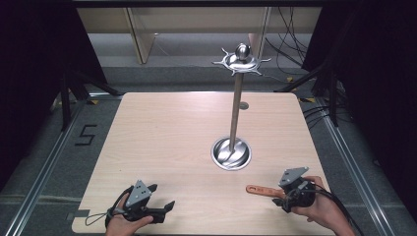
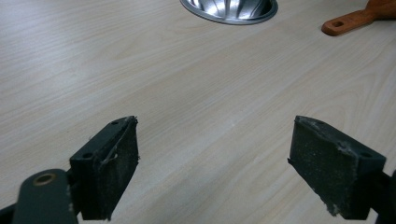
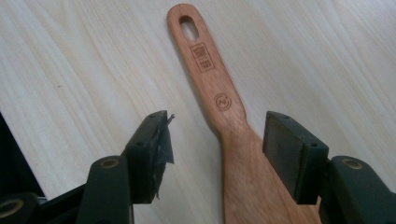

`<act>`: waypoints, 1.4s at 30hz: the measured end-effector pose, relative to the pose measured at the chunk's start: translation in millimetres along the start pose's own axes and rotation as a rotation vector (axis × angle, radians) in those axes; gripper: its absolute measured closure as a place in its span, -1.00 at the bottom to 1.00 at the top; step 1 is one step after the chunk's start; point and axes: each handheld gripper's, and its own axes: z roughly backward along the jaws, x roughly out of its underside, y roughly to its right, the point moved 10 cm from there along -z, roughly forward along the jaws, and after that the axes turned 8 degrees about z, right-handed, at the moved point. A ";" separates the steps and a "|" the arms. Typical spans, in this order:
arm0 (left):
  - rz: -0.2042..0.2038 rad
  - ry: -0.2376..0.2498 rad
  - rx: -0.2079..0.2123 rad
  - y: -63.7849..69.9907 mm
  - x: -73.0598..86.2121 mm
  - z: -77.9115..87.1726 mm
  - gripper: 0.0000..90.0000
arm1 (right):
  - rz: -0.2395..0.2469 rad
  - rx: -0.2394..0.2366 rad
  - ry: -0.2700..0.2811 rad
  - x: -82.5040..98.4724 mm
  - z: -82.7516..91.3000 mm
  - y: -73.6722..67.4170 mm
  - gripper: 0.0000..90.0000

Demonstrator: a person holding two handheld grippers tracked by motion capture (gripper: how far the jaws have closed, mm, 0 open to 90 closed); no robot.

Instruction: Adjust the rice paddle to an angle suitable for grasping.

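Note:
A wooden spatula [image 3: 219,102] lies flat on the table, its handle with the hanging hole pointing away; in the high view the spatula [image 1: 260,190] sits near the front right. My right gripper [image 3: 217,149] is open, its jaws on either side of the spatula's widening neck without touching it. The same right gripper [image 1: 286,194] rests low at the front right. My left gripper [image 1: 162,196] stands open near the front left over bare wood; in its own view the left gripper [image 2: 215,163] holds nothing. A metal stand [image 1: 236,113] with a hooked top rises from a round steel base [image 1: 231,153].
The stand's steel base [image 2: 229,10] lies ahead of the left gripper, with the spatula handle [image 2: 345,22] to its right. Cables trail on the floor at the back right [image 1: 295,54]. The light wooden table [image 1: 162,132] has open surface left of the stand.

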 end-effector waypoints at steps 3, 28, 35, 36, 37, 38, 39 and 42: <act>0.021 0.007 0.001 1.3 -0.1 -1.2 -0.67 | 0.015 -0.004 -0.012 -6.3 -4.6 0.6 -0.03; 0.012 0.000 -0.001 0.7 0.3 0.3 -0.67 | 0.078 -0.095 -0.155 -32.8 -33.6 8.8 0.27; -0.005 0.006 0.001 0.7 -0.7 -0.2 -0.67 | 0.100 -0.115 -0.207 -26.4 -39.8 8.6 0.32; -0.005 0.006 0.001 0.7 -0.7 -0.2 -0.66 | 0.100 -0.115 -0.207 -26.4 -39.8 8.6 0.32; -0.013 0.000 -0.003 -0.4 -0.4 0.7 -0.67 | 0.073 -0.115 -0.214 -25.9 -39.4 8.1 0.33; -0.013 0.000 -0.003 -0.4 -0.4 0.7 -0.67 | 0.073 -0.115 -0.214 -25.9 -39.4 8.1 0.33; -0.018 -0.003 -0.006 -1.1 -0.2 1.0 -0.67 | 0.079 -0.116 -0.216 -26.2 -39.8 8.6 0.33; -0.012 -0.001 -0.002 -0.5 -0.2 0.5 -0.67 | 0.082 -0.116 -0.252 -26.0 -39.1 8.5 0.35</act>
